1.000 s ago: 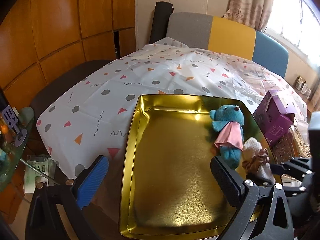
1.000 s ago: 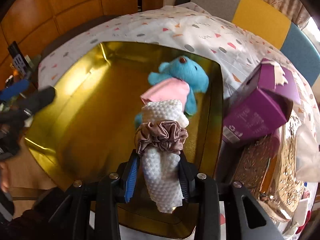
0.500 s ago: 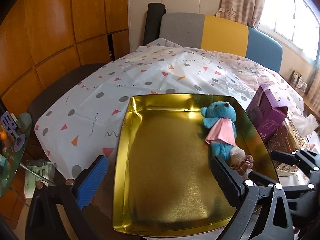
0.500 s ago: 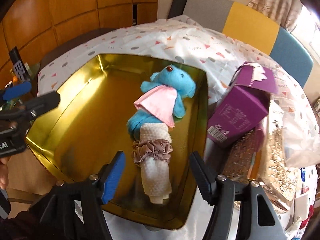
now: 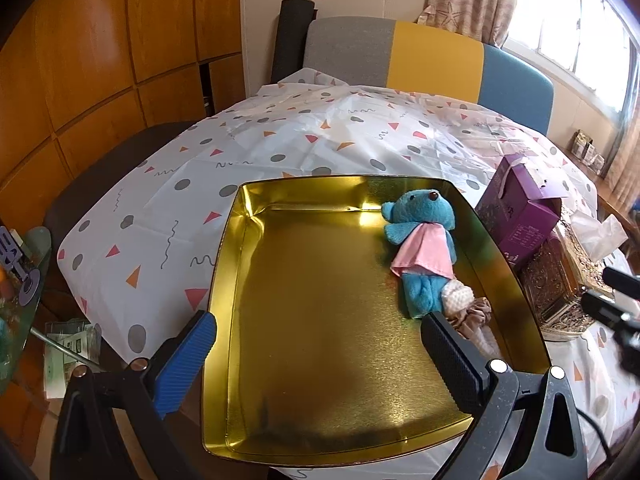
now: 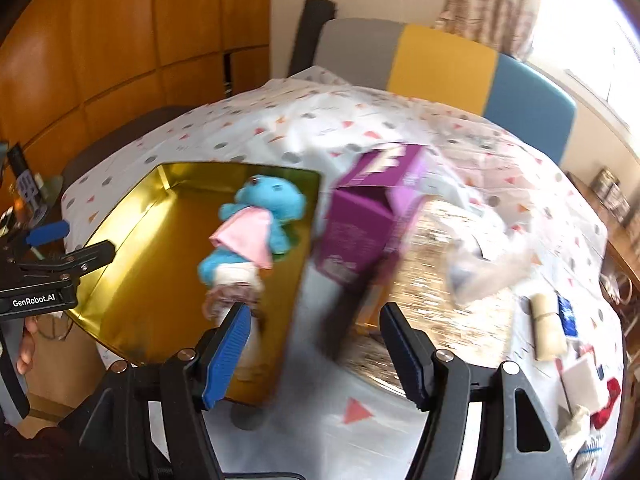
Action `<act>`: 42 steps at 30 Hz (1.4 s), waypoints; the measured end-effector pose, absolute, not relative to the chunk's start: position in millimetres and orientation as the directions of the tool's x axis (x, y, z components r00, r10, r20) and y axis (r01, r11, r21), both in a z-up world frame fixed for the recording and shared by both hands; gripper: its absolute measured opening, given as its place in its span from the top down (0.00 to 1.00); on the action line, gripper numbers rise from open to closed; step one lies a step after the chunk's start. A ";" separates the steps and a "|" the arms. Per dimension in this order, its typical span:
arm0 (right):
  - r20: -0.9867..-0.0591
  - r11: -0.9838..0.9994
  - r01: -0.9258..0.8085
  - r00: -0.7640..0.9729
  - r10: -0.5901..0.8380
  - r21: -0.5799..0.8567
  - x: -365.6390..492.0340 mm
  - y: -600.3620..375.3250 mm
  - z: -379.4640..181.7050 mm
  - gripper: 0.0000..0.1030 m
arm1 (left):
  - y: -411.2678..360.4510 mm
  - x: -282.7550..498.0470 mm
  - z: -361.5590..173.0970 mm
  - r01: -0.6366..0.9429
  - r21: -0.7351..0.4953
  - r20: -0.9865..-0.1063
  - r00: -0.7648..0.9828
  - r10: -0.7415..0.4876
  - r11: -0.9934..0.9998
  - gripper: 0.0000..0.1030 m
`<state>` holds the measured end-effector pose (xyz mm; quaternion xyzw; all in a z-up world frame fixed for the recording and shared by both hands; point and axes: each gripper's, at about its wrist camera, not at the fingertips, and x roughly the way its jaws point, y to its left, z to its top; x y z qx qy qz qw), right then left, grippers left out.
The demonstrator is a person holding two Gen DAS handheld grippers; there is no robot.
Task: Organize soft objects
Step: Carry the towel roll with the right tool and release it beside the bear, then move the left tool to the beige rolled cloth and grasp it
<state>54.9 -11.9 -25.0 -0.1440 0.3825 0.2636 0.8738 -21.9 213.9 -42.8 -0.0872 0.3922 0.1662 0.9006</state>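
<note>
Both wrist cameras look steeply down and forward along their own fingers from close above the table's near edge. The left view centres on the gold tray point(image 5: 224, 280); the blurred right view sits further right, sharing the tray point(image 6: 132, 220), blue teddy point(image 5: 420, 236) point(image 6: 260, 216) and purple box point(image 5: 516, 216) point(image 6: 360, 232).

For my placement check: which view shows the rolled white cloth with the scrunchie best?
Neither is ideal; the left wrist view is sharper. The cloth lies in the gold tray below the blue bear, partly behind a finger. The right wrist view shows it motion-blurred.
</note>
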 end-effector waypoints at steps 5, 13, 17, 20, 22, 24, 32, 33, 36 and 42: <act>-0.724 0.877 -0.478 0.621 0.301 -0.045 63.8 -59.4 -16.3 0.34 | 205.3 -21.1 -40.2 -0.336 -0.014 -0.726 0.651 0.221 0.942 0.00; -0.721 0.963 -0.269 0.668 0.183 -0.005 84.0 -148.3 -16.1 0.34 | 187.3 -24.1 -27.9 -0.255 -0.051 -0.664 0.731 0.158 0.966 0.00; -0.716 0.992 -0.126 0.691 0.102 0.021 93.0 -203.1 -16.9 0.34 | 178.4 -24.6 -18.4 -0.161 -0.129 -0.633 0.773 0.043 0.978 0.00; -0.708 0.998 0.020 0.705 0.031 0.063 98.7 -253.7 -18.3 0.34 | 164.5 -23.0 -10.9 -0.076 -0.145 -0.616 0.787 -0.030 0.987 0.00; -0.707 0.987 0.128 0.706 -0.021 0.098 101.6 -289.6 -21.9 0.34 | 151.7 -20.4 -5.3 -0.040 -0.118 -0.609 0.792 -0.041 0.992 0.00; -0.710 0.964 0.236 0.700 -0.083 0.121 101.6 -324.9 -28.4 0.34 | 136.7 -17.1 0.1 0.000 -0.097 -0.610 0.790 -0.060 0.995 0.00; -0.745 0.816 0.497 0.654 -0.130 0.293 84.4 -410.0 -56.0 0.34 | 74.2 14.3 26.3 0.182 -0.169 -0.633 0.733 -0.248 0.969 0.00; -0.747 0.815 0.498 0.652 -0.127 0.296 83.9 -411.2 -56.3 0.34 | 60.0 21.2 31.5 0.215 -0.166 -0.637 0.722 -0.271 0.962 0.00; -0.746 0.822 0.475 0.658 -0.096 0.313 82.5 -406.2 -56.4 0.34 | 19.0 43.3 47.0 0.303 -0.181 -0.638 0.688 -0.346 0.936 0.00; -0.726 0.863 0.420 0.682 -0.094 0.282 87.4 -391.3 -48.7 0.34 | -68.2 100.7 66.5 0.386 -0.254 -0.669 0.593 -0.449 0.887 0.00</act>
